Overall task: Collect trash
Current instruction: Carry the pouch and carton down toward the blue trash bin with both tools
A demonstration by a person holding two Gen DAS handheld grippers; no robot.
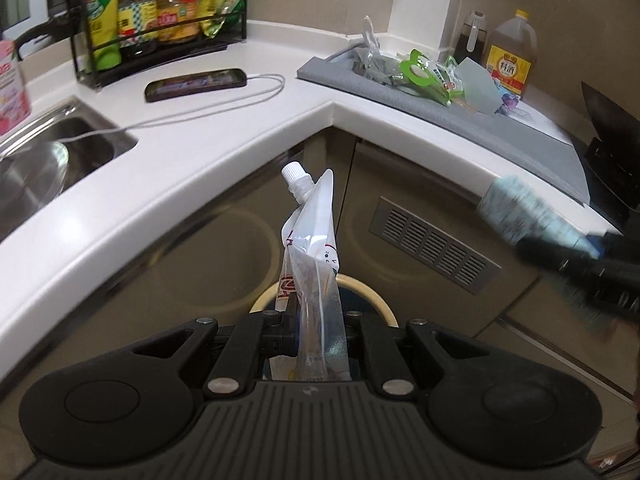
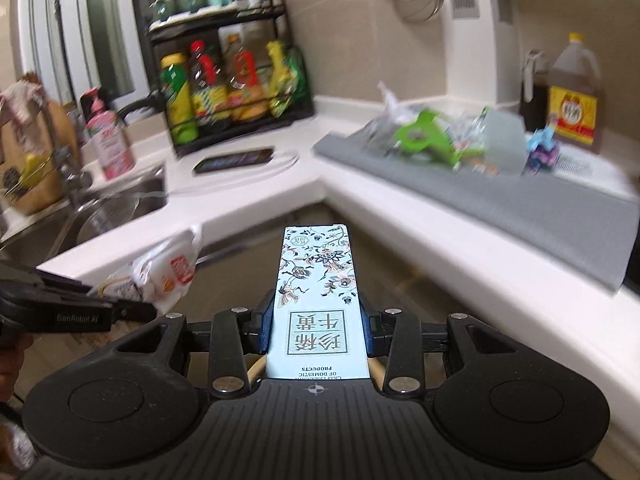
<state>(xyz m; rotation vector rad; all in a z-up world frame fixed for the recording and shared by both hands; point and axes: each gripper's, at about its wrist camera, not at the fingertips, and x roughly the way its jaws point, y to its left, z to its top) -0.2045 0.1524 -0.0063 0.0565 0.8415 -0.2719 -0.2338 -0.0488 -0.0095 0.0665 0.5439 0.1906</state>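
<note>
Setting: white L-shaped tabletop (image 1: 224, 136) is seen in a kitchen corner, with beige cabinet doors below it and a steel sink (image 1: 60, 152) at the left.
Tabletop contents: a black rack of bottles (image 1: 160, 20) stands at the back; a dark phone (image 1: 195, 84) lies flat with a white cable attached; a grey mat (image 1: 460, 120) covers the right-hand run.
Remaining trash: a heap of wrappers (image 1: 424, 74), clear, green and pale blue, is left on the grey mat, near a large bottle of amber liquid (image 1: 510, 54).
Left claw (image 1: 316, 320): clenched on a spouted pouch (image 1: 312, 240).
Pouch appearance: crumpled white and translucent plastic with red print, topped by a white screw cap.
Pouch orientation: its long axis runs away from the claw, cap end farthest out and leaning slightly left; it is held off the tabletop, in front of the cabinet doors.
Right claw (image 2: 316, 320): closed on a flat carton (image 2: 316, 292), blue pads pressed to both long edges.
Carton appearance: pale blue with a floral and bird pattern and a framed block of dark characters.
Carton orientation: its long axis points straight ahead along the fingers, toward the inner corner of the tabletop; it is carried below the tabletop edge.
Bin: a round beige rim (image 1: 384, 308) is partly seen beneath the left claw, under the pouch.
</note>
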